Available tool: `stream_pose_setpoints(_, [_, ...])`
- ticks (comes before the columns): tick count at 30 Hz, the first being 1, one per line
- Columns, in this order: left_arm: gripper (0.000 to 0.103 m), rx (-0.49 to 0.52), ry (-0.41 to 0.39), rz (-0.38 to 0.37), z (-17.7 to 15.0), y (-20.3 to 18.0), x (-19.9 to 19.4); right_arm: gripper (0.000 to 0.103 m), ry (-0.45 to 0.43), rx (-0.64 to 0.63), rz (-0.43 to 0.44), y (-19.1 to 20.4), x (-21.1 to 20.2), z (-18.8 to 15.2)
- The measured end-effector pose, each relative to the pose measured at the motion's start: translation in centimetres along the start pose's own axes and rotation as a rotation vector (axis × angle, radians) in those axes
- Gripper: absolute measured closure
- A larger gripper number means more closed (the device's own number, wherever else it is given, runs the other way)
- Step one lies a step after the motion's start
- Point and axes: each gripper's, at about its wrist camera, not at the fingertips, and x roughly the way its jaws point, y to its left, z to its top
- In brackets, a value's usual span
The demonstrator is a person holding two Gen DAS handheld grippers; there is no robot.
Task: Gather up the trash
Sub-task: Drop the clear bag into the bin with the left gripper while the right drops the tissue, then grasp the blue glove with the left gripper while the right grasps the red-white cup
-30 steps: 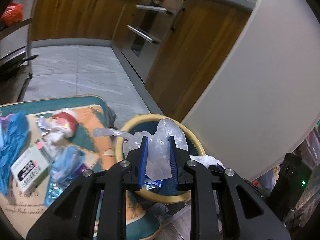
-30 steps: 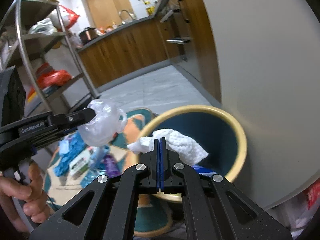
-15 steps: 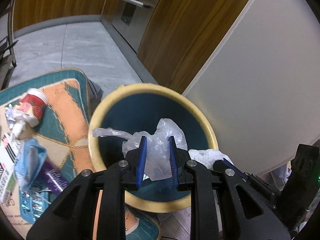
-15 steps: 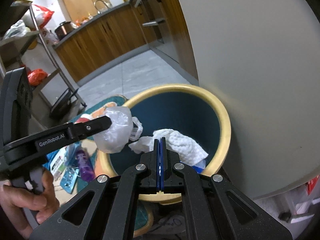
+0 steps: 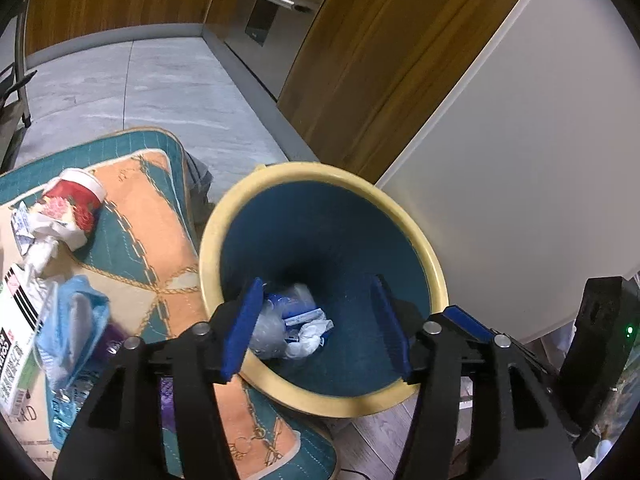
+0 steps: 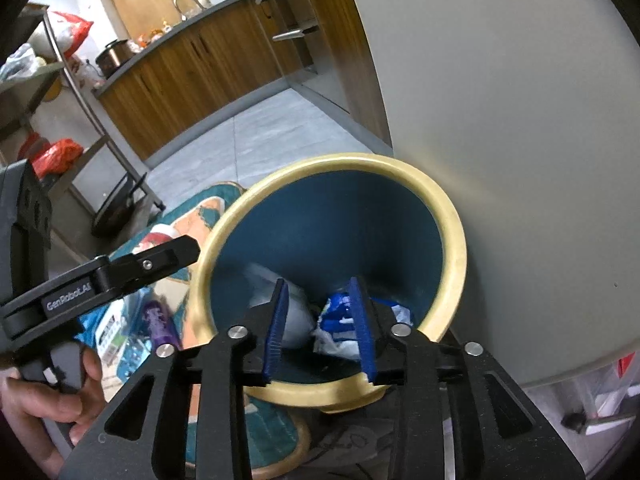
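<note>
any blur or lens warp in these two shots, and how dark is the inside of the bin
Left wrist view: fisheye bends the cabinets; the bin darkens toward its bottom, trash still readable. Right wrist view: same warp, and the bin rim smears with motion blur.

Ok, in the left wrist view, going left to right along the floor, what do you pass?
White printed box → red paper cup → orange and teal mat → yellow-rimmed blue bin with wrappers at its bottom → white panel.
</note>
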Motion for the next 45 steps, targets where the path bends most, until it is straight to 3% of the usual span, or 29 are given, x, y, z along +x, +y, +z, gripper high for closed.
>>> stream_pose_setpoints(4, [0.036,0.006,-0.024,-0.008,0.0,0.7,-1.6,0.059,-0.009,0.001,0.008,0.7,-0.3,0.2])
stream_pose_setpoints(17, [0.034,-0.045,-0.090,0.125,-0.6,8.1,-8.6,0.050,0.016,-0.118,0.093,6.9,0.8,1.5])
stream_pose_setpoints(33, [0.034,-0.270,-0.139,0.328,0.0,21.8,-16.5,0.043,0.085,-0.303,0.209,16.0,5.0,5.2])
stream_pose_setpoints(39, [0.035,-0.406,-0.160,0.348,-0.8,26.2,-17.2,0.042,0.124,-0.334,0.246,18.7,7.7,5.4])
stream_pose_setpoints(45, [0.038,-0.377,-0.044,0.392,-0.6,26.6,-13.7,0.042,0.180,-0.355,0.273,20.9,10.9,5.5])
